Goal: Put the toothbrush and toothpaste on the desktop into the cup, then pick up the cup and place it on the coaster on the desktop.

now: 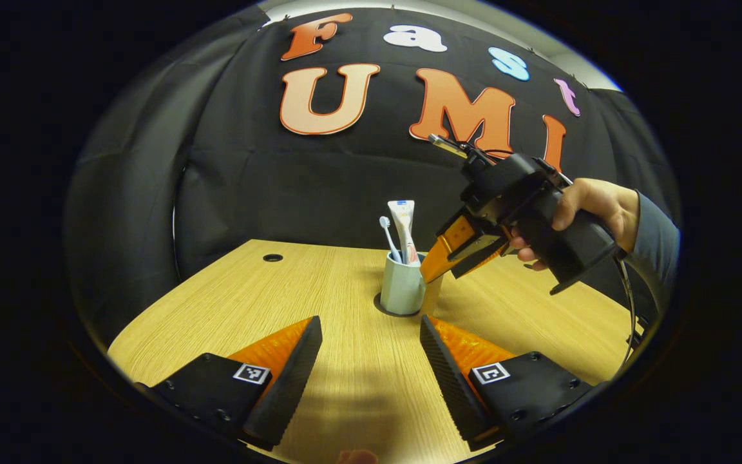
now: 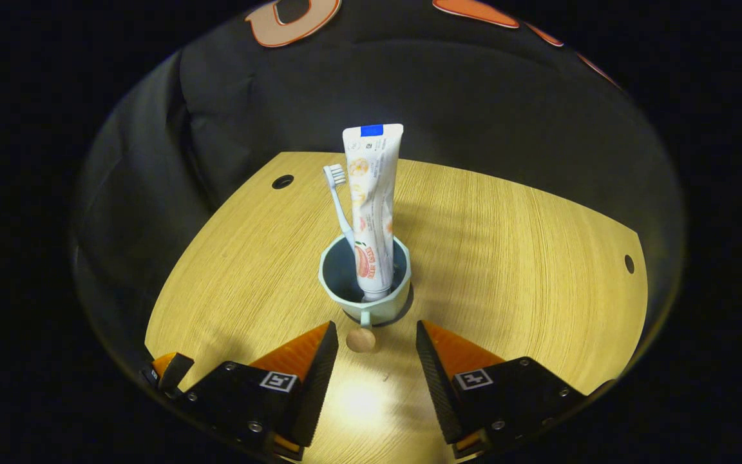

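Wood-grain desktop carries everything in both views. Pale blue-green cup stands upright, dead ahead of the right gripper and just beyond its fingertips; the cup's small handle points back toward the gap between the jaws. Right jaws stand wide apart, holding nothing, with bare wood between them. A small round tan object lies on the wood between the fingertips, just in front of the cup handle; I cannot tell what it is.

Toothpaste stands in the cup, cap end down, flat crimped end up, rising well above the rim. Toothbrush stands beside it, to the left of the tube as seen along the right jaws, bristle head up, leaning slightly left.

Left gripper view: left gripper also has its jaws spread wide and empty, the cup ahead of them and farther off, slightly right of the gap's centre line. A dark disc, the coaster, shows under the cup's base. Toothpaste and toothbrush project above the rim.

Same view: the right gripper, held by a hand, angles down to the cup's right side, fingertips close to the cup wall; contact cannot be judged.

Cable holes sit in the desktop, far left and far right of the right jaws.
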